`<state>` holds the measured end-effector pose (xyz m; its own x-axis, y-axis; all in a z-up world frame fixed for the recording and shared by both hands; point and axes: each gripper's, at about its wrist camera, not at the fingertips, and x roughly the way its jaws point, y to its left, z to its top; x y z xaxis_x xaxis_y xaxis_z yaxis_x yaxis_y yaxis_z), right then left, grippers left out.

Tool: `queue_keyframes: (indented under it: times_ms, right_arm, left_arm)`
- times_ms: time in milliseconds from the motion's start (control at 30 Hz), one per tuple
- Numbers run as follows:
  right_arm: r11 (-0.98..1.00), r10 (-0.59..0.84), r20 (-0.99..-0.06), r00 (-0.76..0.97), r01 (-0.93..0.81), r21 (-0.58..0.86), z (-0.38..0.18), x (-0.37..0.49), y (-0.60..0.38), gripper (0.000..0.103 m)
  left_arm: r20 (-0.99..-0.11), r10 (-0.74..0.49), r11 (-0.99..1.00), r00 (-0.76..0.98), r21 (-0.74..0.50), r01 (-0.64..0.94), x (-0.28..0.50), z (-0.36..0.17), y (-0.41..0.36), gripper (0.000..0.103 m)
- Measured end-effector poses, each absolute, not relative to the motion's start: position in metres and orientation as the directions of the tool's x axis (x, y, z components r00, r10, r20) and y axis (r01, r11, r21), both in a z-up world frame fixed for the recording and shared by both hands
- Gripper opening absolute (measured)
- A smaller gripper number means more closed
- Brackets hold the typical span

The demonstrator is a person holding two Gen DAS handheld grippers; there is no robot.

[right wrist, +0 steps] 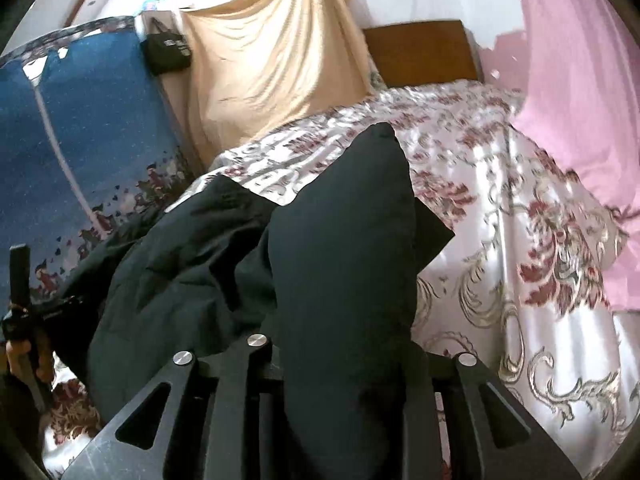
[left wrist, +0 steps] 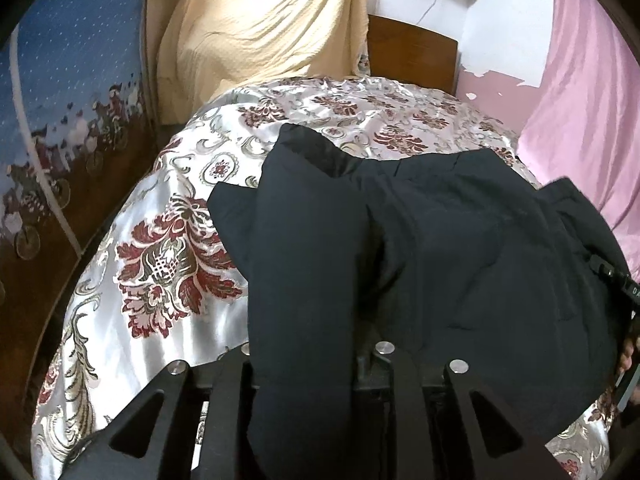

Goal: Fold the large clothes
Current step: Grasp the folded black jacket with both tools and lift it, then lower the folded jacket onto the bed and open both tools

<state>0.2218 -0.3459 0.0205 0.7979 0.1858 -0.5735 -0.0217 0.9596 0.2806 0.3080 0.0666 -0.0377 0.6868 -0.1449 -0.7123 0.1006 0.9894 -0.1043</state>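
Note:
A dark padded jacket (left wrist: 440, 240) lies bunched on a floral satin bedspread (left wrist: 160, 260). In the left wrist view a thick fold of it runs down between the jaws of my left gripper (left wrist: 308, 344) and hides the fingertips; the jaws stand close on the fold. In the right wrist view the jacket (right wrist: 180, 272) spreads to the left. One puffy end of it rises in a peak over my right gripper (right wrist: 344, 344), caught between its jaws, with the tips also covered. A hand (right wrist: 28, 356) on the other tool shows at the left edge.
The bedspread (right wrist: 520, 280) stretches far and to the right. A wooden headboard (left wrist: 412, 52) stands at the far end, with a beige draped cloth (left wrist: 260, 20) beside it. A pink curtain (left wrist: 580, 100) hangs on the right and a blue patterned panel (left wrist: 72, 80) on the left.

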Motion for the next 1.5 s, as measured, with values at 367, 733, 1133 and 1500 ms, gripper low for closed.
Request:
queue_keyframes:
  times_ms: [367,733,1133,1500]
  right_arm:
    - [0.948,0.104,-0.664,0.741,0.129,0.292,-0.011,0.237,-0.359,0.078]
    - [0.968,-0.102,-0.631,0.769,0.223,0.115,0.009,0.225,-0.345,0.098]
    - [0.985,-0.155,-0.512,0.845,0.171,-0.017,0.037,0.186,-0.303,0.098]
    - [0.982,-0.188,-0.387,0.903,0.18,-0.057,0.07,0.13,-0.276,0.098]
  left_arm:
    - [-0.72,-0.109,0.991,0.685,-0.136,0.016,0.312,-0.052,0.08,0.076]
    - [-0.656,-0.052,0.994,0.753,-0.103,-0.021,0.298,-0.036,0.071,0.096]
    - [-0.564,-0.062,0.99,0.823,-0.138,-0.02,0.257,-0.013,0.054,0.097]
    - [-0.46,-0.076,0.996,0.885,-0.001,0.085,0.193,0.017,0.001,0.099]
